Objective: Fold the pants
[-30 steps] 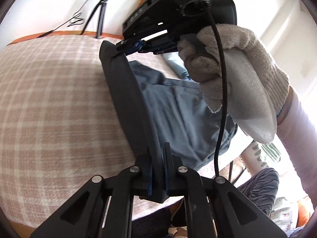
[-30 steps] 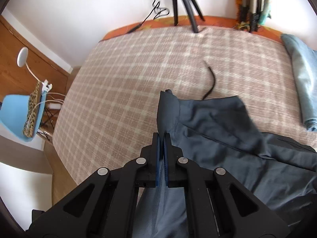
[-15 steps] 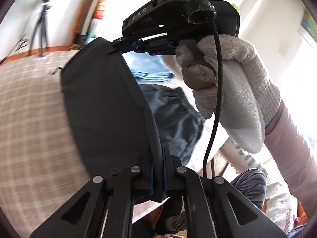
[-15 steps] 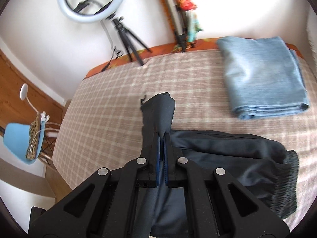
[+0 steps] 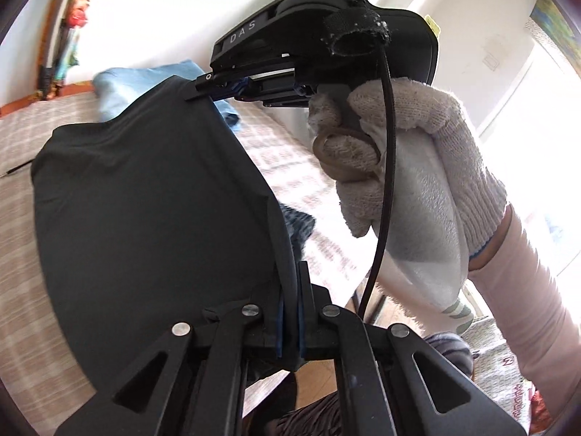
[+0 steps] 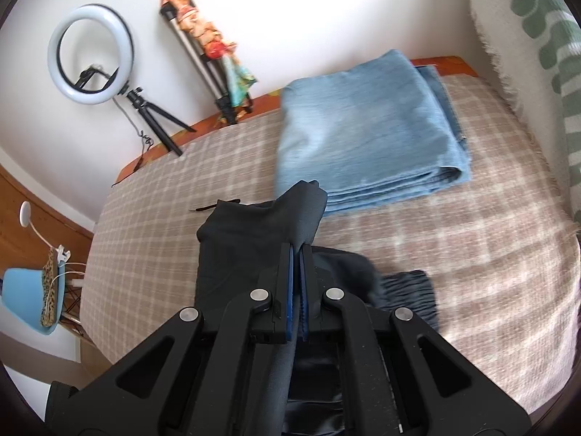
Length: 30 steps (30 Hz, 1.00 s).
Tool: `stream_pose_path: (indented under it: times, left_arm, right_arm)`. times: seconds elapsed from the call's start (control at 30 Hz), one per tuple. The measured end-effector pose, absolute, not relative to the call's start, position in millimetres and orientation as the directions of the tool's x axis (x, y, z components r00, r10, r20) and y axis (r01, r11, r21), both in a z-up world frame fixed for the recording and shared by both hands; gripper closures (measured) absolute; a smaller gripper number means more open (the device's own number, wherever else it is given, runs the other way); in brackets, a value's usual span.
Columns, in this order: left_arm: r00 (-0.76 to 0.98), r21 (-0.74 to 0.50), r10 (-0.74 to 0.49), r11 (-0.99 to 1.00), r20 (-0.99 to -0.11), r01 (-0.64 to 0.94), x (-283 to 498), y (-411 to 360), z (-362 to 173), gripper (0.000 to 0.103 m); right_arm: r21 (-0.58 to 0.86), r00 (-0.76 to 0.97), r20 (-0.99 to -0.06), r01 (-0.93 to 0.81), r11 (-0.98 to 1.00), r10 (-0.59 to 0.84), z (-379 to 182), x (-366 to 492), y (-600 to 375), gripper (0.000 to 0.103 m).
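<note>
- The left gripper (image 5: 290, 312) is clamped on an edge of the dark pants (image 5: 152, 218); the cloth spreads toward ten o'clock and hides much of the checked bed cover (image 5: 21, 239).
- The right gripper (image 6: 297, 283) pinches a fold of the pants (image 6: 247, 250); their lower part is cut off behind its black frame.
- A gloved hand (image 5: 410, 167) at two o'clock covers the gripper's handle.
- Folded blue cloth (image 6: 366, 130) at one o'clock is blurred.

Bright daylight, blown-out window glare, fisheye edge warping, slight motion blur
</note>
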State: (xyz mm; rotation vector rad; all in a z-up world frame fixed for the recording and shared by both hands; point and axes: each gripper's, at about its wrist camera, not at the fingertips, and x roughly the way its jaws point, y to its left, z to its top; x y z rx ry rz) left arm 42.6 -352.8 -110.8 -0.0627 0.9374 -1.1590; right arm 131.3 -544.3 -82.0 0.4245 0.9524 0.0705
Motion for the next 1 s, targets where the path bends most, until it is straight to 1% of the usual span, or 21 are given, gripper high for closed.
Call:
stream_pose_path:
  times: [0.2,0.47,0.73,1.0]
  left_arm:
    - [0.047,-0.482,-0.783,0.428,-0.620,0.765,48.3,-389.6,-119.9,0.101]
    - [0.040,-0.465,-0.749,0.452,-0.662,0.762,59.2,-424.4,-145.4,0.101]
    - [0.082,-0.354,-0.693,0.461,-0.716,0.814,51.6,-445.7,-152.7,0.101]
    - [0.106,-0.300,-0.665,0.466,-0.740,0.832,45.4,-446.2,-153.8,0.101]
  right_arm:
    - [0.421,0.579,-0.775,0.178,0.889,0.251,-104.8,130.2,-591.7,0.099]
    - [0.444,0.567,-0.778,0.190,0.876,0.271,-137.0,139.5,-614.2,0.099]
    - [0.458,0.561,-0.782,0.221,0.861,0.272,-162.2,136.3,-632.1,0.099]
    - [0.465,0.576,-0.771,0.217,0.858,0.272,-163.5,127.3,-634.1,0.099]
